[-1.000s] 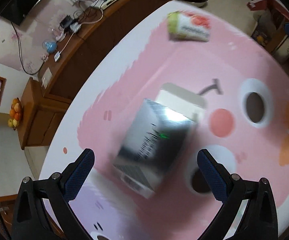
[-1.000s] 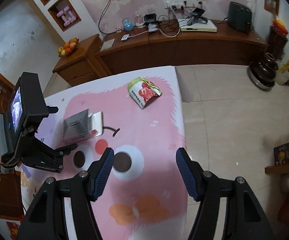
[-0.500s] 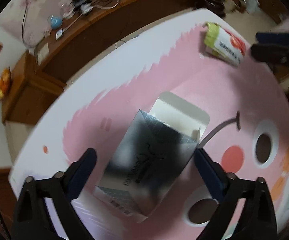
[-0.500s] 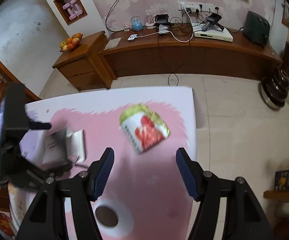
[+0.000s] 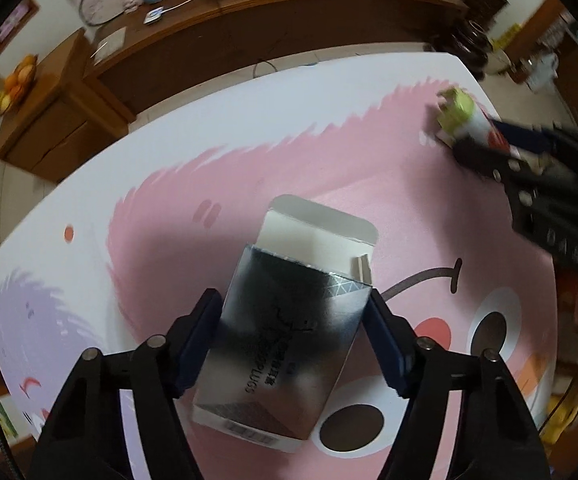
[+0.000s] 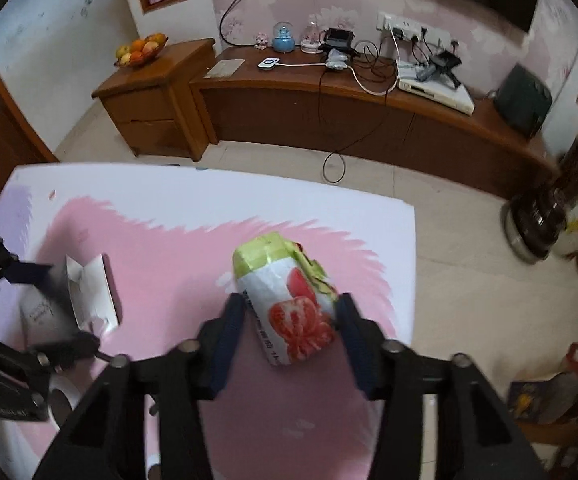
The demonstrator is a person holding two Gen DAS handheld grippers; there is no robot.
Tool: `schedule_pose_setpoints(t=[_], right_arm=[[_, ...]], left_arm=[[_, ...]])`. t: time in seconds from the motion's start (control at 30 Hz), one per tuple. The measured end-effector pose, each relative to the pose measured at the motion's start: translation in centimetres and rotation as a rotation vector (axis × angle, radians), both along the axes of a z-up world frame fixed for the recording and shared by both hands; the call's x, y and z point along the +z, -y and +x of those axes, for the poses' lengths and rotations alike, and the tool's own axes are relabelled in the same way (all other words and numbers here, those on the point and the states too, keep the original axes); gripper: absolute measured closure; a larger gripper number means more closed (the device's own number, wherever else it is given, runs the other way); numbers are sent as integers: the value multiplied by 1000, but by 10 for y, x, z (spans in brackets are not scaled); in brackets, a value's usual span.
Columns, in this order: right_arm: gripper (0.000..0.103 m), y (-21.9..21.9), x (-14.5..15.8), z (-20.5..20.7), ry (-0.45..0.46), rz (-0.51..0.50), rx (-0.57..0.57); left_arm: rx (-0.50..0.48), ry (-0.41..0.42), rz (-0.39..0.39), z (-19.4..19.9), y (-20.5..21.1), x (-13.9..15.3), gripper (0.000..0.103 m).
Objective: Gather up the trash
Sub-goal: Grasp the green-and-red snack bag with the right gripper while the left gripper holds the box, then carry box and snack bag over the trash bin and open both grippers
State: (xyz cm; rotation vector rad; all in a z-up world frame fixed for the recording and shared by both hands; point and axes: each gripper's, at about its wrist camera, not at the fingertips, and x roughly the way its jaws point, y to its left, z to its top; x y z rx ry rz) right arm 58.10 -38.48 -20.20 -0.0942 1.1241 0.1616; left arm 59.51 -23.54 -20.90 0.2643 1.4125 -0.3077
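Note:
A silver-grey carton with its white flap open lies on the pink and white table. My left gripper points straight down over it; its jaws are closing and both pads touch the carton's sides. Near the table's far right edge lies a crumpled snack bag, green-topped with a red fruit picture. The right gripper straddles the bag, jaws closing, pads against its two sides. The left wrist view shows the same snack bag with the right gripper on it. The carton also shows in the right wrist view.
Beyond the table runs a long wooden sideboard with cables, a power strip and small devices. A fruit bowl sits on a side cabinet. A dark pot stands on the tiled floor. The table's right edge is close to the bag.
The left jaws have narrowed onto the carton as the gripper rolled over it. The right gripper has moved forward and down to the snack bag and closed in on its sides.

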Motion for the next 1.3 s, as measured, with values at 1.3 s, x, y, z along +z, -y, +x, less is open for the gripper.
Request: schedule_pose_setpoints(t=[1.3], right_arm=[[85,-182,112,-437,-149,344,-60]], left_arm=[[40,188,-265,-472,-192,161,38]])
